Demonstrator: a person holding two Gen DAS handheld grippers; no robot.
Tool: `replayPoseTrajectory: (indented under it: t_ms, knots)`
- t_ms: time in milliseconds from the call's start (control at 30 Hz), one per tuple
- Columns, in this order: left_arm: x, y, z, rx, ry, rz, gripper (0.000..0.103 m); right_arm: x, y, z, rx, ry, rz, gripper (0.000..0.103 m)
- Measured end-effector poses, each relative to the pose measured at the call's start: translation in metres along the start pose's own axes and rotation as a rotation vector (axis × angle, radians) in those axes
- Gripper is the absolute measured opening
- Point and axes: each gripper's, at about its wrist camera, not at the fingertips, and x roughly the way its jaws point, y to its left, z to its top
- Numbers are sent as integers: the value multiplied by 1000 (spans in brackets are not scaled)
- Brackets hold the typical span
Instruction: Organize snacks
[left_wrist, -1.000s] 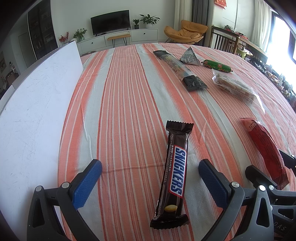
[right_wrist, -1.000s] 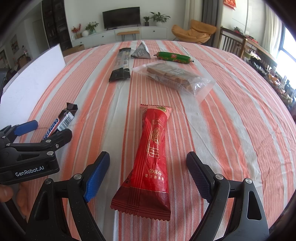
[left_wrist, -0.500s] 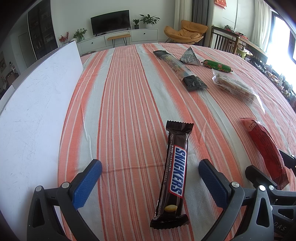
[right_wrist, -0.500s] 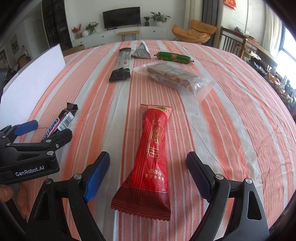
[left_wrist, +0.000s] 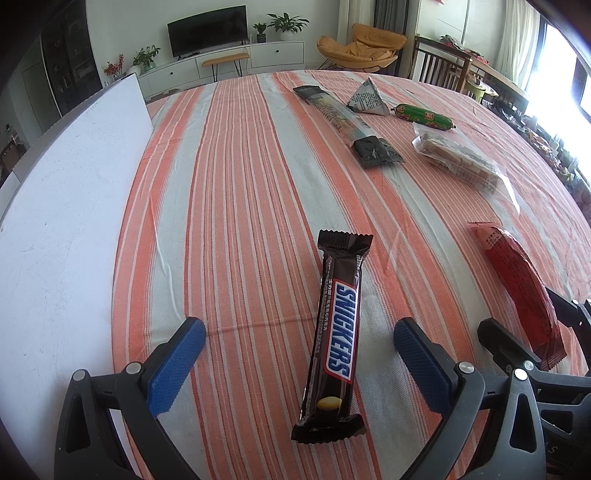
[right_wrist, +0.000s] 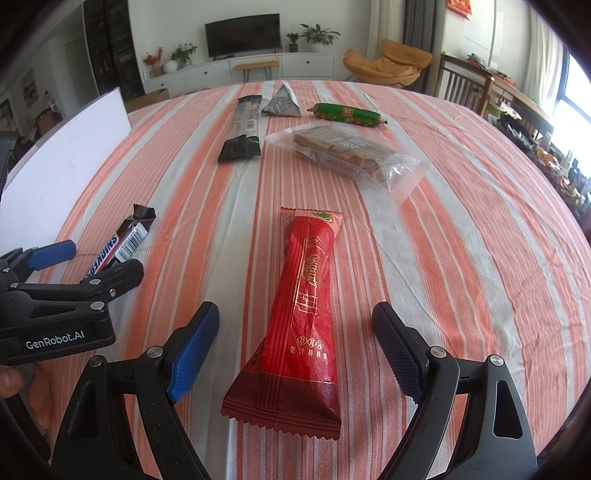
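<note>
A brown Snickers bar lies lengthwise on the striped tablecloth, between the two fingers of my open left gripper; it also shows in the right wrist view. A red snack pack lies between the fingers of my open right gripper; it also shows in the left wrist view. Neither gripper touches its snack. The left gripper shows at the left of the right wrist view.
Farther back lie a long black-ended bar, a grey triangular packet, a green sausage and a clear bag of brown cakes. A white board stands along the table's left edge.
</note>
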Motion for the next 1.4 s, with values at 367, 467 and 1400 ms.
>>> replayPoseTrajectory:
  t_ms: [367,467,1400]
  knots:
    - [-19,-12,-4,41,15,-77,17,0,0,0,0,0,0,88]
    - [-30,-10,-11,14,3,-115,17,0,0,0,0,0,0,88]
    - [-196,44,-53,-141,-206,-320,17,-21,-90,11,479,4,304,85]
